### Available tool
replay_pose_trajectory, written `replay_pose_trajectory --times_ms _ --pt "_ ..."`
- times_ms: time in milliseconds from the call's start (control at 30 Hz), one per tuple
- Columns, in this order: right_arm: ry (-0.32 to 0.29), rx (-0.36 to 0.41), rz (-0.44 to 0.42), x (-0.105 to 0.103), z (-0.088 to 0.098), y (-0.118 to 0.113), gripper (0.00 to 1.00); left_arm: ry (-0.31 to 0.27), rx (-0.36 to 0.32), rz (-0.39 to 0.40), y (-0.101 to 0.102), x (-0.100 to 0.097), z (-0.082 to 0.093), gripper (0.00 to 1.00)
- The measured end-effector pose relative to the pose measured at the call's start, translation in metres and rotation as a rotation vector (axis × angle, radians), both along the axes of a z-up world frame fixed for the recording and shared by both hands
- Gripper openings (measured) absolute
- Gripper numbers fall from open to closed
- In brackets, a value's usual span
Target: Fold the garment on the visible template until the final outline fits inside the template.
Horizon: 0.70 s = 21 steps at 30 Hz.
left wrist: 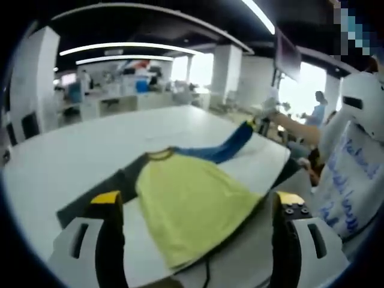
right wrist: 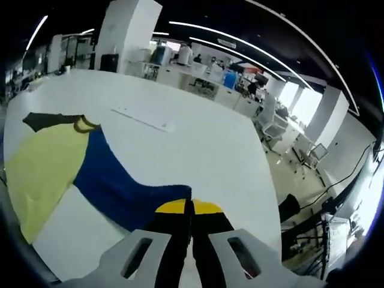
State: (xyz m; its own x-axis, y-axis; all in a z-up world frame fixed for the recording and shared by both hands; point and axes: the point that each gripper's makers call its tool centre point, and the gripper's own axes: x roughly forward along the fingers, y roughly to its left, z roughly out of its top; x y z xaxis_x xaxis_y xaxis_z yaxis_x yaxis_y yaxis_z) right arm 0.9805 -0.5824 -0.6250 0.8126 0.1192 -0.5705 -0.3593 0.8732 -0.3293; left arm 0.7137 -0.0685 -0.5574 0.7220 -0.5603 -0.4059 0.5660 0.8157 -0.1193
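Observation:
A long-sleeved shirt lies flat on the white table (left wrist: 78, 150). Its yellow body (left wrist: 186, 210) is nearest me, with a dark grey sleeve (left wrist: 114, 183) at the left and a blue sleeve (left wrist: 225, 147) stretched toward the far right. My left gripper (left wrist: 199, 201) hangs open and wide above the yellow body, holding nothing. In the right gripper view my right gripper (right wrist: 189, 207) is shut on the cuff end of the blue sleeve (right wrist: 120, 180), with the yellow body (right wrist: 39, 168) and the dark sleeve (right wrist: 48, 122) beyond. That gripper (left wrist: 262, 125) also appears at the sleeve's end.
A person in a white printed shirt (left wrist: 354, 168) stands at the table's right edge. A black cable (left wrist: 207, 271) runs under the shirt's near hem. A thin strip (right wrist: 141, 120) lies on the table (right wrist: 204, 144). Desks, chairs and people fill the office behind.

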Motion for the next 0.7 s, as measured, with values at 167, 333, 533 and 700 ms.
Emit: replay_pose_trajectory --times_ms 167,333,533,700 --pt "-0.012 -0.001 0.020 0.000 0.008 0.016 0.01 -0.001 -0.002 0.006 0.007 0.000 -0.002 0.99" --pt "-0.007 -0.004 0.044 0.000 0.010 0.035 0.01 -0.004 0.002 -0.002 0.009 -0.001 -0.002 0.99" --pt "-0.008 -0.013 0.072 0.009 0.016 0.046 0.01 -0.015 0.012 -0.012 0.014 0.000 0.001 0.99" --pt "-0.011 -0.018 0.093 0.011 0.020 0.059 0.01 -0.020 0.010 -0.020 0.015 0.001 0.003 0.99"
